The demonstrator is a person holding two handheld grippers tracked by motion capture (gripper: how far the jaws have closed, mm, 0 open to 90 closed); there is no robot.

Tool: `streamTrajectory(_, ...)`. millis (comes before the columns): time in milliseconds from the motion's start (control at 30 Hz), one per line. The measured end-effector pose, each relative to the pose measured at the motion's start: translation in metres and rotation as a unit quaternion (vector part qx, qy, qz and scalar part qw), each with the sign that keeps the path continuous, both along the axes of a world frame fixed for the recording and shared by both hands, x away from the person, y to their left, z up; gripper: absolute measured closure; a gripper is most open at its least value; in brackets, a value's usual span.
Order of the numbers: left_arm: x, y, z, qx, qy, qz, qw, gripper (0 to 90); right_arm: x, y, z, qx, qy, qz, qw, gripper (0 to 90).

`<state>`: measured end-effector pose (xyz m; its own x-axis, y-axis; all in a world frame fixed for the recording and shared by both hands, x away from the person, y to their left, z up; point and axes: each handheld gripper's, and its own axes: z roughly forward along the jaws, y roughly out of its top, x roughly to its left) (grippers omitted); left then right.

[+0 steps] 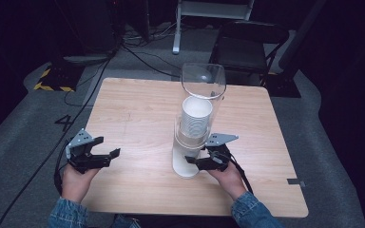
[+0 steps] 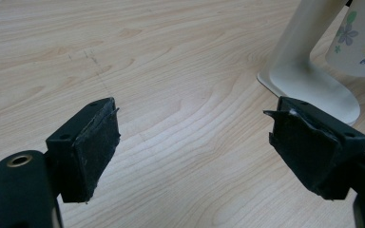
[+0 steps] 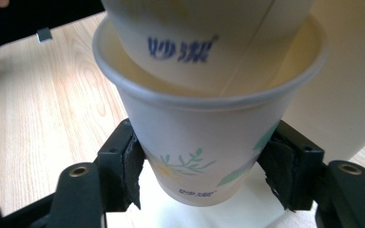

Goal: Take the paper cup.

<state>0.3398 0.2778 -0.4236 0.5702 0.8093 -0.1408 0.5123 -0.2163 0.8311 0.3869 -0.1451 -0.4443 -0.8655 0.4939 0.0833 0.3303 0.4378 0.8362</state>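
The bottom paper cup [image 3: 199, 147] hangs upright under the stack in the cup dispenser [image 1: 192, 142], which stands on the table [image 1: 138, 109] right of centre. It is flanked by the pads of the right gripper [image 3: 204, 164], which touch or nearly touch its sides, so a straight downward pull along the cup's axis seems called for. That contact is given by the right gripper view; the full stack is seen from the high view. The left gripper [image 2: 195, 147] is held wide open and empty, well apart to the left.
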Motion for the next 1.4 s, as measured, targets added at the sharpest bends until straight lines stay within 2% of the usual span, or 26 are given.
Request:
streamTrajectory(233, 0.002, -0.002, 0.000, 0.001, 0.000, -0.002, 1.0000, 16.6, -0.002, -0.001, -0.002, -0.008, 0.001, -0.001, 1.0000, 35.8)
streamTrajectory(533, 0.007, -0.006, 0.000, 0.003, 0.001, -0.008, 1.0000, 16.6, 0.000, -0.004, -0.009, -0.025, 0.028, -0.001, 0.9993, 35.4)
streamTrajectory(733, 0.009, -0.009, 0.000, 0.002, 0.002, -0.012, 0.9999, 16.6, -0.003, -0.005, -0.012, -0.050, 0.040, -0.001, 0.9979, 35.1)
streamTrajectory(867, 0.012, -0.011, 0.000, 0.001, 0.001, -0.015, 0.9999, 16.6, -0.006, -0.008, -0.011, -0.056, 0.037, -0.003, 0.9977, 35.1)
streamTrajectory(1167, 0.020, -0.018, 0.000, 0.003, 0.000, -0.027, 0.9996, 16.6, -0.012, -0.025, -0.002, -0.047, 0.025, -0.021, 0.9984, 35.0)
streamTrajectory(1400, 0.025, -0.025, -0.001, 0.001, 0.004, -0.035, 0.9994, 16.6, -0.013, -0.045, 0.007, -0.046, 0.014, -0.048, 0.9977, 34.9)
